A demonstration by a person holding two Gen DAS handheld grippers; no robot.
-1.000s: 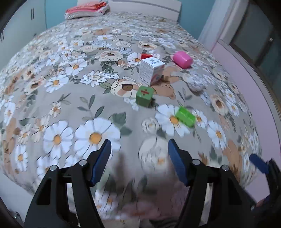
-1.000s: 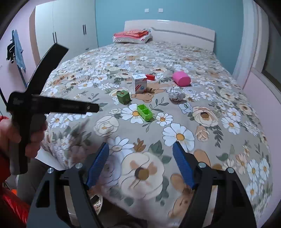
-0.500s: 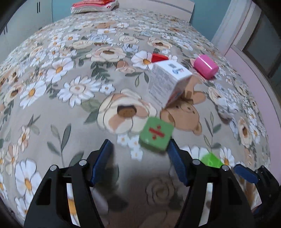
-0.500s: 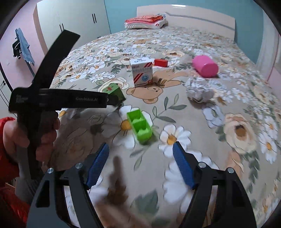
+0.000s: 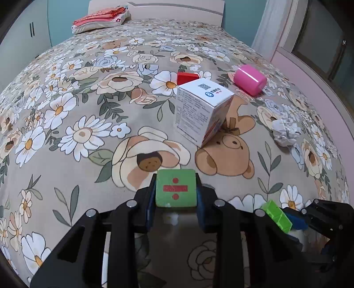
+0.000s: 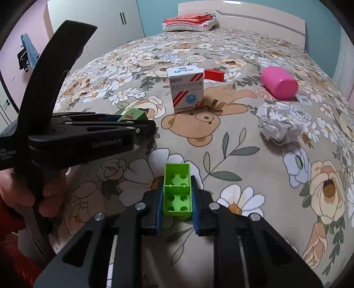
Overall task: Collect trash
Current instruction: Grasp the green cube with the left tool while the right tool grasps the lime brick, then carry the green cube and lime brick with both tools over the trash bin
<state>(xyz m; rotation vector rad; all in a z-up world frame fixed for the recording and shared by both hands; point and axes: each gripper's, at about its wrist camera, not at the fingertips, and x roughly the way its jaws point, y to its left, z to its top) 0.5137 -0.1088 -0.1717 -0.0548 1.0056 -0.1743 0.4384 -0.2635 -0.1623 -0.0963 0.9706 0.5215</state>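
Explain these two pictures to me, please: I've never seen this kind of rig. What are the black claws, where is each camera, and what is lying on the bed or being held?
No robot here: a person holds a black two-finger gripper in each hand, and a fisheye camera on each one looks forward along its fingers. So each picture shows its own claw at the bottom. The left gripper is shut on a green cube marked with a red division sign. The right gripper is shut on a bright green building brick. In the right view you also see the other gripper from the side, with the person's hand on its handle. On the flowered bedspread lie a white medicine box, a red block, a pink cylinder and a crumpled paper ball. Folded bedding sits by the headboard.
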